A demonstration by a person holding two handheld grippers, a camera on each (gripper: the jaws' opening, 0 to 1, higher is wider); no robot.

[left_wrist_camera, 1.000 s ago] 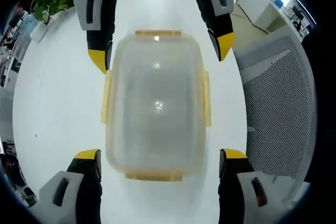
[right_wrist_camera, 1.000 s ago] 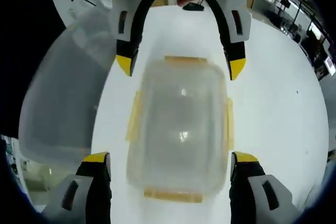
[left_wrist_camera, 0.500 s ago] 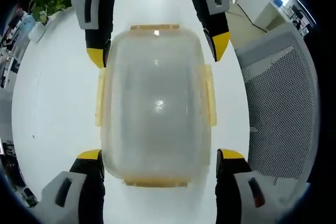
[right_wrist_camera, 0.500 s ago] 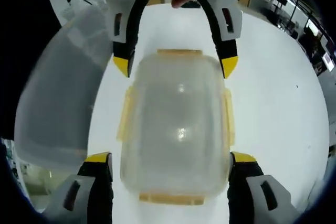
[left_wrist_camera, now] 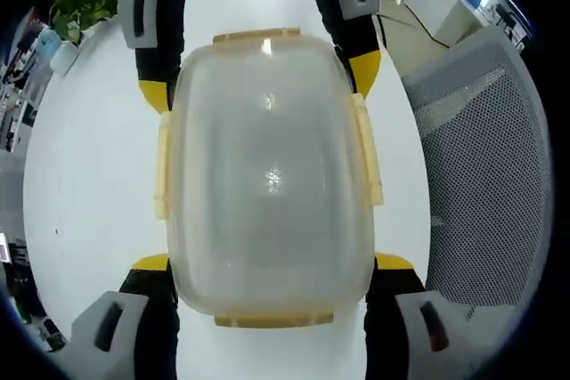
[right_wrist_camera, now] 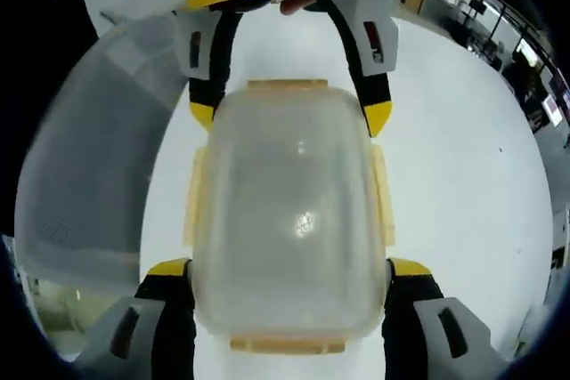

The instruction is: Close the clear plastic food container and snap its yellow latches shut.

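Your left gripper (left_wrist_camera: 272,266) and right gripper (right_wrist_camera: 287,266) face each other over the white table (left_wrist_camera: 80,175), jaws spread wide at opposite ends of the clear container (left_wrist_camera: 267,175). Its long axis runs from one gripper to the other, lid on, yellow latches (left_wrist_camera: 367,150) flared along both long sides and both ends, apparently unsnapped.

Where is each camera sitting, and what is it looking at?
Left gripper view: rides on the left gripper, looking down at the clear container on the white table; its own fingers rise from below.
Right gripper view: rides on the right gripper, facing the opposite way; its own fingers show.
Both share the container and the opposite gripper.
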